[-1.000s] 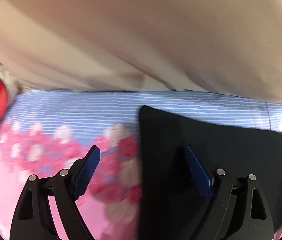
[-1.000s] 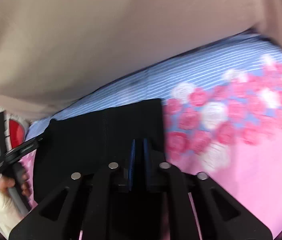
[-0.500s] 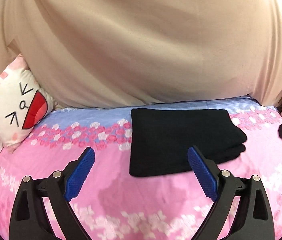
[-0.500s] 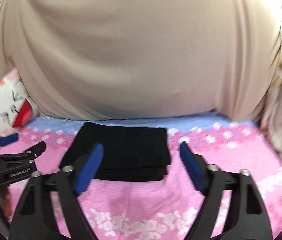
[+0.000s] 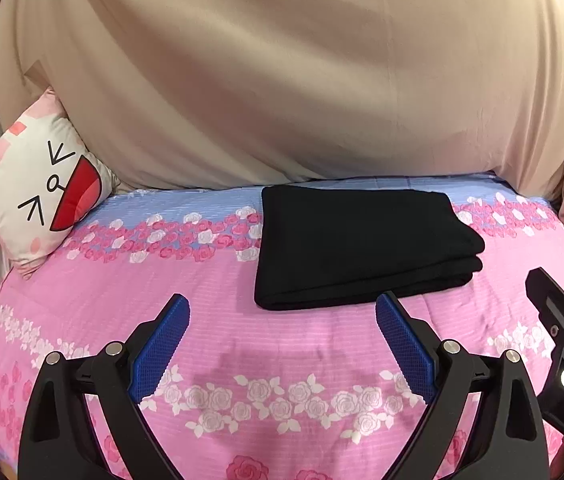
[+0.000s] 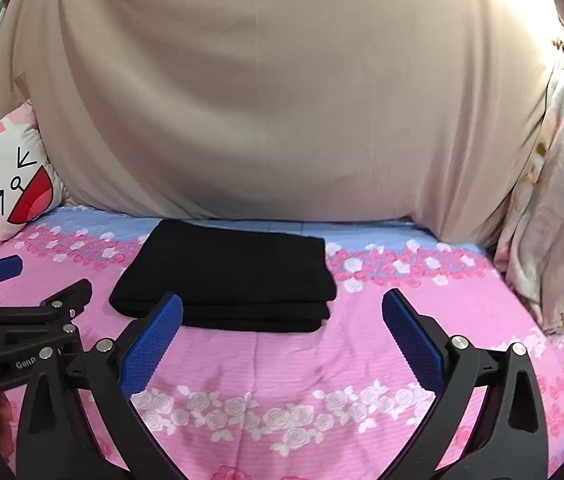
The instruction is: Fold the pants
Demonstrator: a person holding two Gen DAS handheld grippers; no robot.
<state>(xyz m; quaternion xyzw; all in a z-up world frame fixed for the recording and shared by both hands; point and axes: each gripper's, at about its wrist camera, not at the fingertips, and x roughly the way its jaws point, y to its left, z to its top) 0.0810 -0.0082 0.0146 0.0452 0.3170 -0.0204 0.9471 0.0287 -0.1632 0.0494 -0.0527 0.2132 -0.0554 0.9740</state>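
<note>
The black pants (image 5: 358,240) lie folded into a flat rectangular stack on the pink floral bedsheet (image 5: 282,364), near the far side of the bed. They also show in the right wrist view (image 6: 229,276). My left gripper (image 5: 282,320) is open and empty, held back from the near edge of the stack. My right gripper (image 6: 282,320) is open and empty, also short of the stack. Neither gripper touches the pants.
A beige curtain (image 5: 282,80) hangs behind the bed. A cat-face pillow (image 5: 37,192) leans at the back left. A floral blanket (image 6: 554,208) is bunched at the right edge. The left gripper's body shows in the right wrist view (image 6: 13,332).
Both grippers have pulled back and away from the pants. The right gripper, shut a second ago, has opened. The folded stack stays put on the bed.
</note>
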